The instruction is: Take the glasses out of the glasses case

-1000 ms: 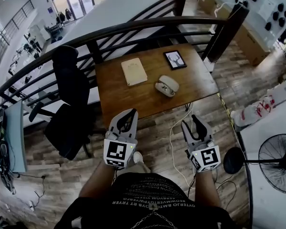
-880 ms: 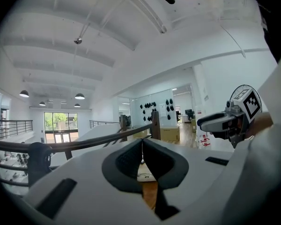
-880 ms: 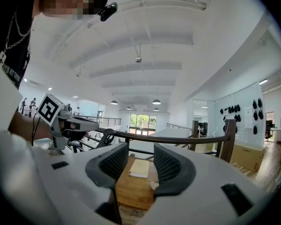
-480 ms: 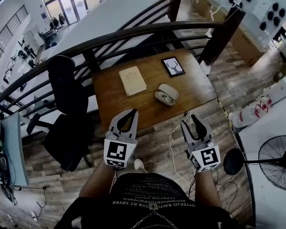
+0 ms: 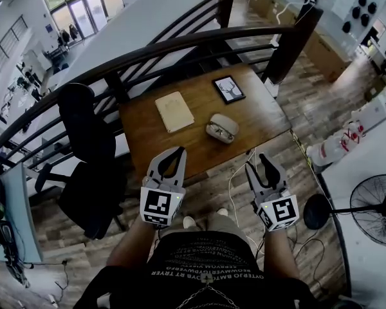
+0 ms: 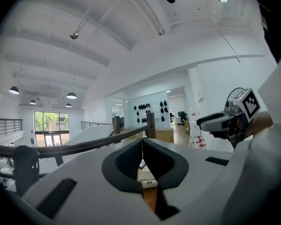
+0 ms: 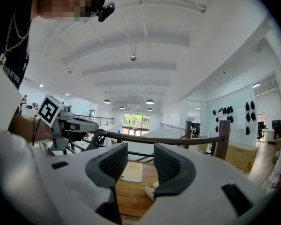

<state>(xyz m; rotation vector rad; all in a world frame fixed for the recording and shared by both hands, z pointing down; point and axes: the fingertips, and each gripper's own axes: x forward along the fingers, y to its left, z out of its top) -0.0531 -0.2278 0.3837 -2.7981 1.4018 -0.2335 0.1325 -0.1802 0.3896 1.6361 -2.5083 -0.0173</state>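
The pale glasses case (image 5: 221,128) lies open on the wooden table (image 5: 148,140), with glasses showing inside it. Both grippers hang in the air short of the table's near edge, well apart from the case. My left gripper (image 5: 179,152) is shut with its tips touching and nothing between them. Its own view shows the case (image 6: 147,183) as a sliver below the joined jaws. My right gripper (image 5: 258,163) is open and empty. In the right gripper view the case (image 7: 151,191) peeks out beside the right jaw, mostly hidden.
A cream notebook (image 5: 174,111) and a black-framed tablet (image 5: 228,89) lie on the table behind the case. A dark curved railing (image 5: 180,44) runs behind the table. A black office chair (image 5: 83,147) stands to the left, and a floor fan (image 5: 373,214) to the right.
The table, with the case on it, has drifted a little to the left and lower in the head view. Both grippers hold the same pose and state.
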